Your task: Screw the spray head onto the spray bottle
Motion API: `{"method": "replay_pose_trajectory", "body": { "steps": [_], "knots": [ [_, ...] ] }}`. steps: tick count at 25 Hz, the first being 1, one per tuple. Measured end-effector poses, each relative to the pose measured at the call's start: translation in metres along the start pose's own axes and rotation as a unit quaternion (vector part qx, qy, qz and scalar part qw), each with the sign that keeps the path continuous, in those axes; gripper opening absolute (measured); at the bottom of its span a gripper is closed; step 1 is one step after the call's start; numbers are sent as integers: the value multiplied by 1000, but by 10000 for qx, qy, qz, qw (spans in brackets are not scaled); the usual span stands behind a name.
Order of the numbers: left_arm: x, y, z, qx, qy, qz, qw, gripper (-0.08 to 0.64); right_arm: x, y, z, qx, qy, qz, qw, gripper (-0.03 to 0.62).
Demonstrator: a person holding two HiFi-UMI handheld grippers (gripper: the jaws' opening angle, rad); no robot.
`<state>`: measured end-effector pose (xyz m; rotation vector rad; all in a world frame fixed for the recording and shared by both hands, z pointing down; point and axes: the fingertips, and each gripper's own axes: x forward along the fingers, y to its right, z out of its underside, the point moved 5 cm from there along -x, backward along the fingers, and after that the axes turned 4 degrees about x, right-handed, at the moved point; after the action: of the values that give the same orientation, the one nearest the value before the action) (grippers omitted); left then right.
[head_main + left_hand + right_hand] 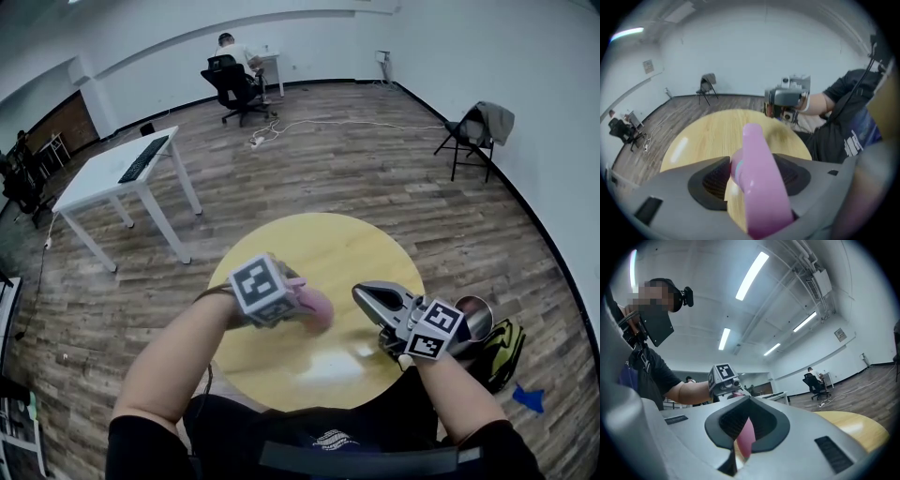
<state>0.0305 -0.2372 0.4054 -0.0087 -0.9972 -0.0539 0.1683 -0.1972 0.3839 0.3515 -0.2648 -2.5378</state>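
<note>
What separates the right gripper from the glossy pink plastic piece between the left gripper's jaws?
Head view: only bare round yellow wooden tabletop separates right gripper from pink piece.

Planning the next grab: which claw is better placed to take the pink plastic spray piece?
Left, probably. The left claw stands open around the pink plastic spray piece; the right claw is shut, short of it.

bright ceiling strip lights (752,275), glare on table (328,366), fisheye edges, blurred foreground

Two hand-held grippers (309,302) (364,294), one pink bottle (757,178)
</note>
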Motion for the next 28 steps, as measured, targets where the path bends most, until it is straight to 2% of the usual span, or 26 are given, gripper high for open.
{"method": "replay_pose_trajectory", "body": {
  "steps": [1,2,3,4,5,7,8,9,10,11,14,15,19,20,25,27,28],
  "knots": [
    [-20,-3,0,-236,591,-142,9979,310,-1,1,-3,16,38,-2,10000,15],
    [-38,-6,4,-498,1233,-256,9908,310,-2,2,-7,65,89,-8,9999,24],
    [-53,-7,10,-775,1884,-337,9784,310,-3,5,-11,151,139,-24,9998,28],
    [-68,-5,17,-1018,2514,-397,9617,310,-4,7,-15,271,170,-64,9995,39],
    [-81,0,24,-1183,3103,-417,9423,310,-4,8,-17,422,168,-140,9989,95],
    [-101,19,37,-1317,4102,-330,9018,310,0,3,-18,805,70,-430,9958,256],
    [-107,29,42,-1337,4474,-281,8839,310,5,-2,-17,1029,-9,-643,9926,326],
    [-112,39,47,-1328,4741,-255,8700,310,11,-9,-14,1244,-107,-874,9883,404],
    [-114,47,50,-1294,4902,-249,8616,310,18,-18,-11,1412,-227,-1092,9837,450],
    [-113,55,52,-1236,4968,-248,8586,310,25,-27,-7,1512,-369,-1285,9794,484],
    [-106,75,54,-928,4908,-174,8662,310,46,-58,6,1576,-820,-1746,9685,541],
    [-104,80,53,-822,4908,-118,8673,310,52,-67,9,1584,-946,-1864,9650,541],
    [-102,98,44,-602,5036,95,8618,310,59,-90,15,1525,-1305,-2203,9546,526],
    [-102,100,41,-638,5049,119,8607,310,59,-92,13,1530,-1315,-2213,9541,471],
    [-98,104,40,-1076,5043,362,8560,307,53,-96,14,1545,-1422,-2161,9535,470],
    [-97,102,44,-1360,5102,564,8474,307,52,-100,14,1137,-1397,-2102,9609,471],
    [-96,100,45,-1553,5162,702,8394,307,52,-102,12,781,-1366,-2053,9660,471]
  ]
}}
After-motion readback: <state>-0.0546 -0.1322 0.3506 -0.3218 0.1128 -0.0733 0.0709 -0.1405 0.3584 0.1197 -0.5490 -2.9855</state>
